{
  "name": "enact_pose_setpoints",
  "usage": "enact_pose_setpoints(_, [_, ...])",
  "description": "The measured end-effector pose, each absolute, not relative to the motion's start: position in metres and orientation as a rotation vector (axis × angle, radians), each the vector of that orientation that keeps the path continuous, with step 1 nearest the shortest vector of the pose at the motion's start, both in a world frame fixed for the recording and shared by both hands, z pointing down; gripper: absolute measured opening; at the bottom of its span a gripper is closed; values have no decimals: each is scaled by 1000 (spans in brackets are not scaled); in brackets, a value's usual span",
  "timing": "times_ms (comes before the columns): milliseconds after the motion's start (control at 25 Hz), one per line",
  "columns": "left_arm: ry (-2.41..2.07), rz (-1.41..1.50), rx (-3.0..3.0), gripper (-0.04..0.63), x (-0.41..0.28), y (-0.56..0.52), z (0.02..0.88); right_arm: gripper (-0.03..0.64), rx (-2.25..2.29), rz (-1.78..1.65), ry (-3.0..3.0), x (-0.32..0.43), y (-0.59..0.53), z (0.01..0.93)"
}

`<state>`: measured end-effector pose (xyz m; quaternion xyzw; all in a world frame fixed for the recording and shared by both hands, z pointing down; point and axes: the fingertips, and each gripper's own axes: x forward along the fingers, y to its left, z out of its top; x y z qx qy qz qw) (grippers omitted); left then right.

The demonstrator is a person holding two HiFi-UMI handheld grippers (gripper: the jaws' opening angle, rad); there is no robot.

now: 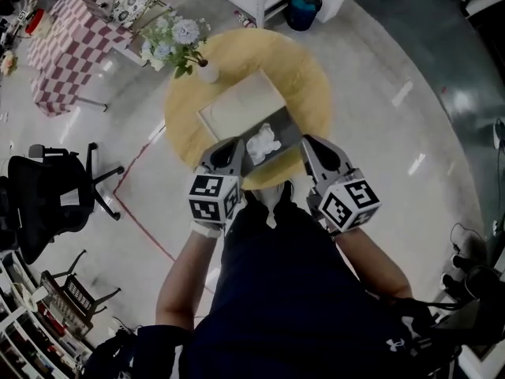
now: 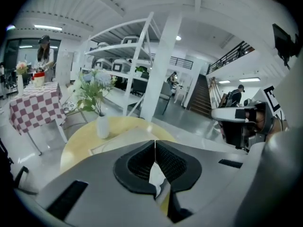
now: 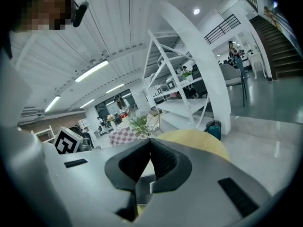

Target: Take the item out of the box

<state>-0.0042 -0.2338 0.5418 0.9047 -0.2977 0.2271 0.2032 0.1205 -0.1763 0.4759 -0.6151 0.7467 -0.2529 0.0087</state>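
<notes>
On the round yellow table (image 1: 308, 73) lies an open box (image 1: 286, 126) with dark walls, its cream lid (image 1: 241, 105) folded back to the far left. A white crumpled item (image 1: 262, 143) rests inside it. My left gripper (image 1: 239, 145) is at the box's near-left side and my right gripper (image 1: 306, 142) at its near-right end, both beside the item. In the left gripper view the jaws (image 2: 155, 142) meet at the tips, and a white scrap (image 2: 156, 174) shows through the gap below them. The right gripper (image 3: 150, 140) is likewise shut, with nothing seen between its tips.
A white vase (image 1: 207, 72) of flowers stands on the table behind the lid. A checkered table (image 1: 67, 42) and a black office chair (image 1: 47, 196) are to the left. A blue bin (image 1: 304, 8) stands beyond by white shelving (image 2: 128, 74). The person stands at the table's near edge.
</notes>
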Motion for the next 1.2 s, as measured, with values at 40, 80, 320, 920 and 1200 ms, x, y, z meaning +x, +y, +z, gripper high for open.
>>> enact_pose_setpoints(40, [-814, 652, 2529, 18, 0, -235, 548, 12, -1932, -803, 2319, 122, -176, 479])
enact_pose_setpoints(80, [-799, 669, 2534, 18, 4, -236, 555, 12, -1941, -815, 2307, 124, -175, 482])
enact_pose_setpoints(320, [-720, 793, 2507, 20, 27, -238, 591, 12, -1968, -860, 2265, 134, -177, 497])
enact_pose_setpoints(920, [-573, 994, 2293, 94, 47, -221, 670, 12, -2006, -973, 2187, 156, -185, 520])
enact_pose_setpoints(1200, [-508, 1105, 2245, 94, 53, -214, 697, 12, -2011, -1005, 2178, 162, -189, 526])
